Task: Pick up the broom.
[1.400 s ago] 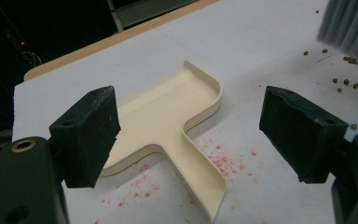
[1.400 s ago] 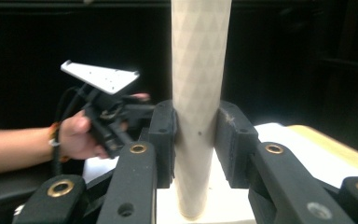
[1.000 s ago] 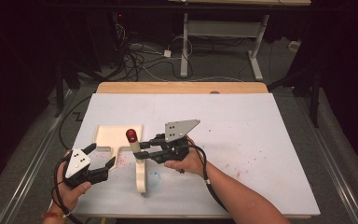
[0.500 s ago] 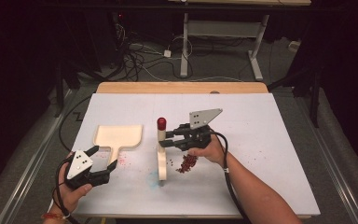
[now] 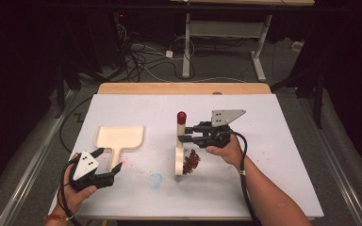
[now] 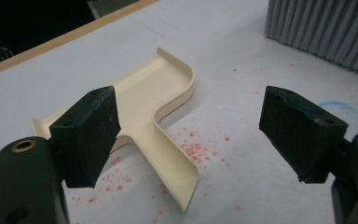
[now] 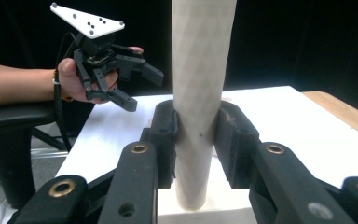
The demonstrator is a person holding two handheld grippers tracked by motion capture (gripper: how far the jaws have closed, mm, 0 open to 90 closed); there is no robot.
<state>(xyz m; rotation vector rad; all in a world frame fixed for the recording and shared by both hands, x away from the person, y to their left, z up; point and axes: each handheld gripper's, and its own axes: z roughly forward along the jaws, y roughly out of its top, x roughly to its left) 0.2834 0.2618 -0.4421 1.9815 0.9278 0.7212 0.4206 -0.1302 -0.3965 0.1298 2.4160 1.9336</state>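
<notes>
White table (image 5: 273,155): one dustpan (image 5: 119,138), one brush (image 5: 181,141) clamped by right tool (image 5: 183,133); left tool (image 5: 111,165) wide.

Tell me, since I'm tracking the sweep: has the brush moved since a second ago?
Yes. The brush, clamped in the right gripper, has gone rightward, away from the dustpan, which stayed put.

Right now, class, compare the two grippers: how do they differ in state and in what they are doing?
The right gripper is shut on the cream brush handle, holding it upright; the left gripper is open and holds nothing. The right gripper sits mid-table beside the red crumbs; the left gripper hovers near the table's front-left, just short of the dustpan. Both are black, two-jawed and hand-held.
</notes>
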